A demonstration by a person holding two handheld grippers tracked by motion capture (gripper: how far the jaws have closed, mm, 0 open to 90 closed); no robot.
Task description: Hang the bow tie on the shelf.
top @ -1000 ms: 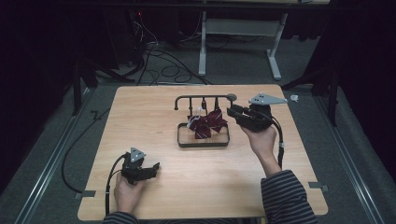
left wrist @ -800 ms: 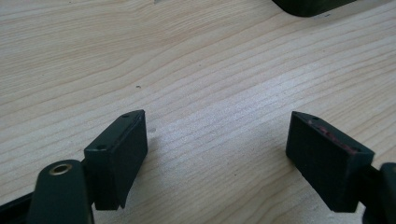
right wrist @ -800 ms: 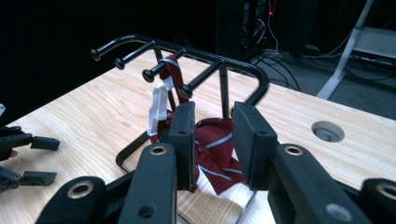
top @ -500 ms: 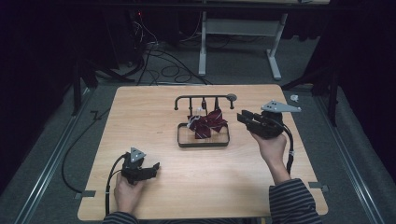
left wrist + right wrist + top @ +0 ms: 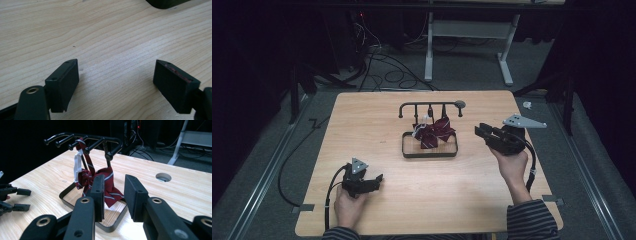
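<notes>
While your right gripper [image 5: 482, 132] hovers beside the dark red striped fabric bow [image 5: 435, 133] on the black metal rack [image 5: 430, 106], fingers apart and empty, your left gripper [image 5: 376, 181] rests on the pale wooden bench [image 5: 362, 120], fingers wide apart.

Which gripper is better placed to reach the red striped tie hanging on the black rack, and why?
The right gripper. Its open jaws point at the tie on the rack, close beside it. The left gripper rests low on the table, far away.
</notes>
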